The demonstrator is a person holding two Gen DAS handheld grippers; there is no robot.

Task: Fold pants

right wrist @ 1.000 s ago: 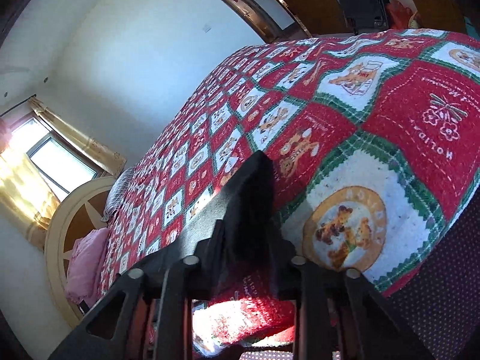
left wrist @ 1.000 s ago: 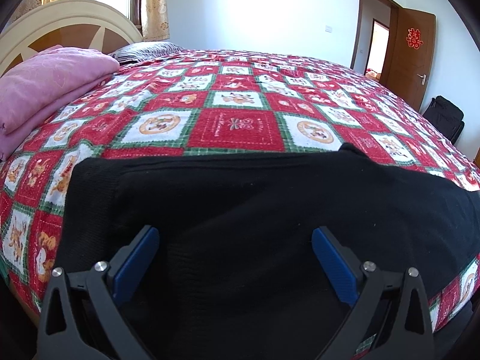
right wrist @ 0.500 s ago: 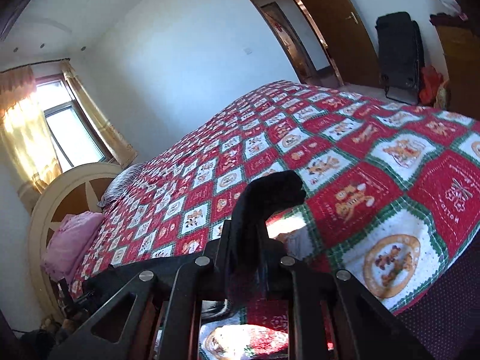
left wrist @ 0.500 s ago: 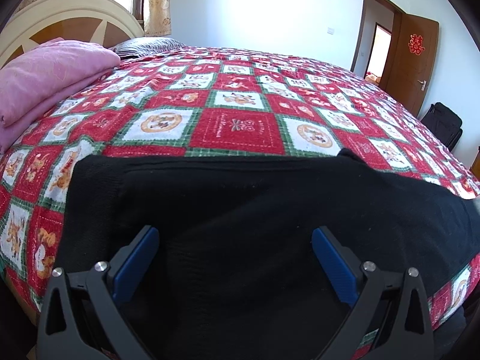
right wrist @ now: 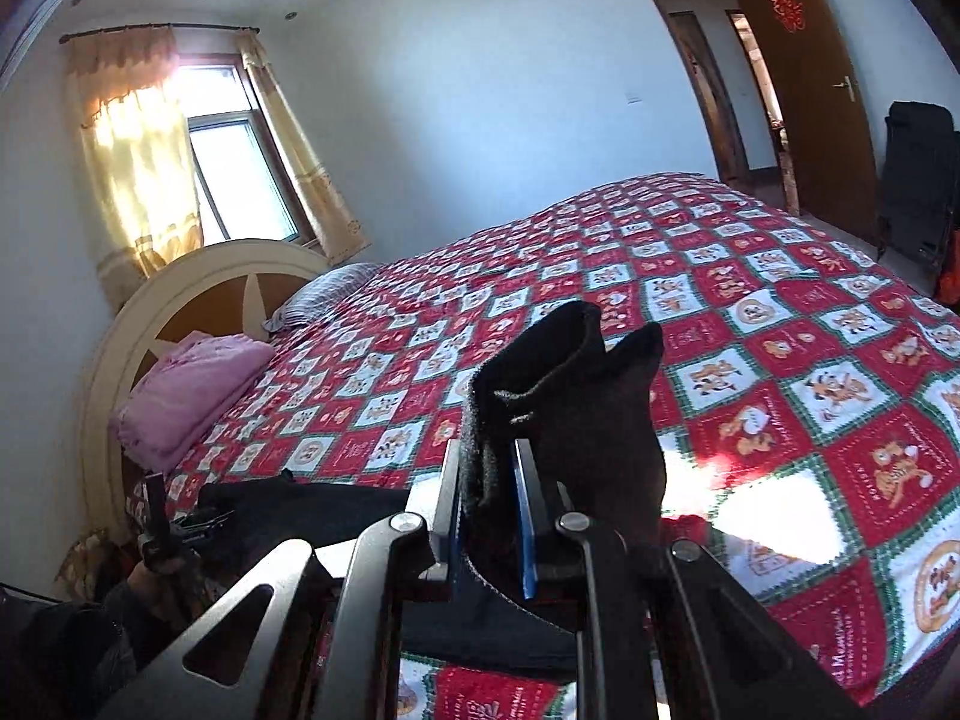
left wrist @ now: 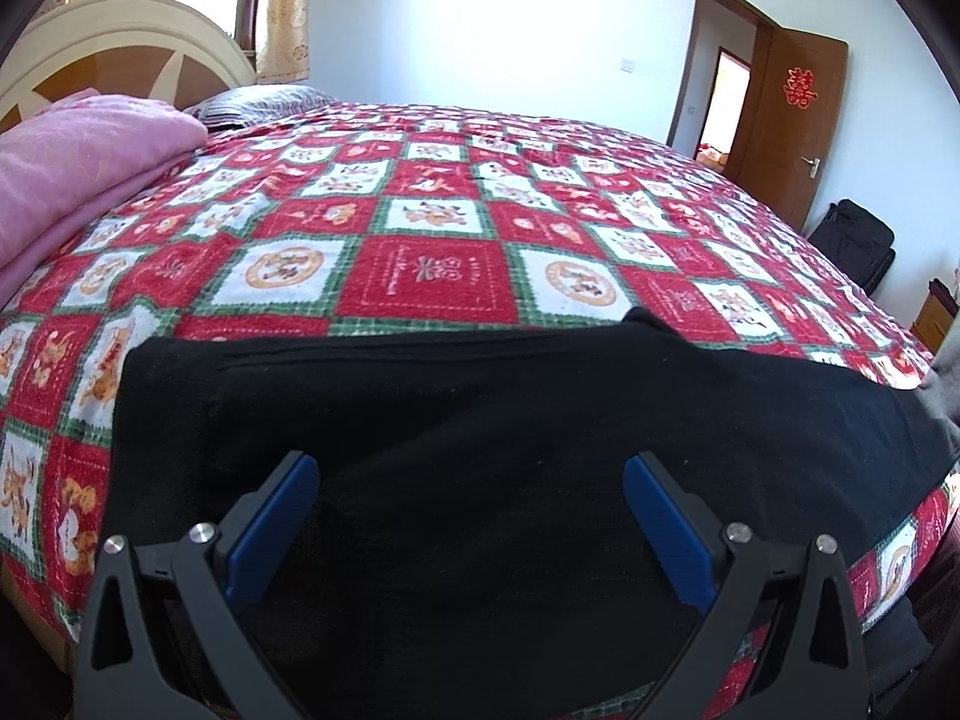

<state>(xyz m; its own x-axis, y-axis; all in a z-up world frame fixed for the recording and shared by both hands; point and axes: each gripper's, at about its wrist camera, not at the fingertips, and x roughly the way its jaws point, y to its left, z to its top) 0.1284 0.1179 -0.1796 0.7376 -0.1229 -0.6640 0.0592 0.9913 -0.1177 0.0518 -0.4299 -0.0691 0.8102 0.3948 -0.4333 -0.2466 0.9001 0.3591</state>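
We read right gripper (right wrist: 489,504) clamped on pants (left wrist: 510,468) hem for folding over; left gripper (left wrist: 471,477) wide open, empty, above waist.

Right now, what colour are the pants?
Plain black pants, best seen in the left wrist view.
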